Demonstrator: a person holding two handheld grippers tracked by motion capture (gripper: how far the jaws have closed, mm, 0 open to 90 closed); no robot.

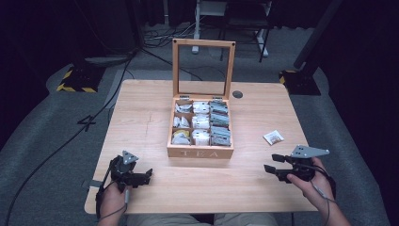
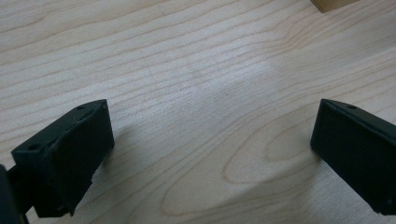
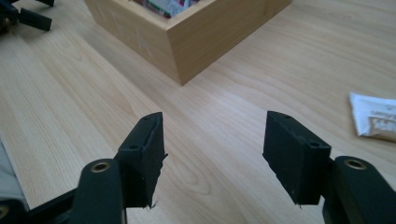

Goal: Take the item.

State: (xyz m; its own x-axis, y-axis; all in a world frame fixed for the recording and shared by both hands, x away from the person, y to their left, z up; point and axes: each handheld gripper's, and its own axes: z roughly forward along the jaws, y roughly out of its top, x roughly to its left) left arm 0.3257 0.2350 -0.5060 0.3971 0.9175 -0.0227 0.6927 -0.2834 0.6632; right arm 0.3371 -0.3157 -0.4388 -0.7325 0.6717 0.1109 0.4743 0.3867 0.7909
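A wooden tea box (image 1: 200,151) marked TEA stands mid-table with its glass lid (image 1: 203,69) raised upright; several packets fill its compartments. One loose white tea packet (image 1: 273,137) lies on the table right of the box, also at the right edge of the right gripper view (image 3: 375,115). My left gripper (image 1: 147,174) rests near the front left edge, jaws wide open over bare wood (image 2: 212,135). My right gripper (image 1: 272,163) hovers at the front right, open and empty (image 3: 212,140), pointing toward the box corner (image 3: 180,51).
The wooden table (image 1: 141,117) has a round cable hole (image 1: 237,94) behind the box. Cables and stand bases with striped tape (image 1: 75,80) lie on the grey floor beyond. Bare wood surrounds the box on both sides.
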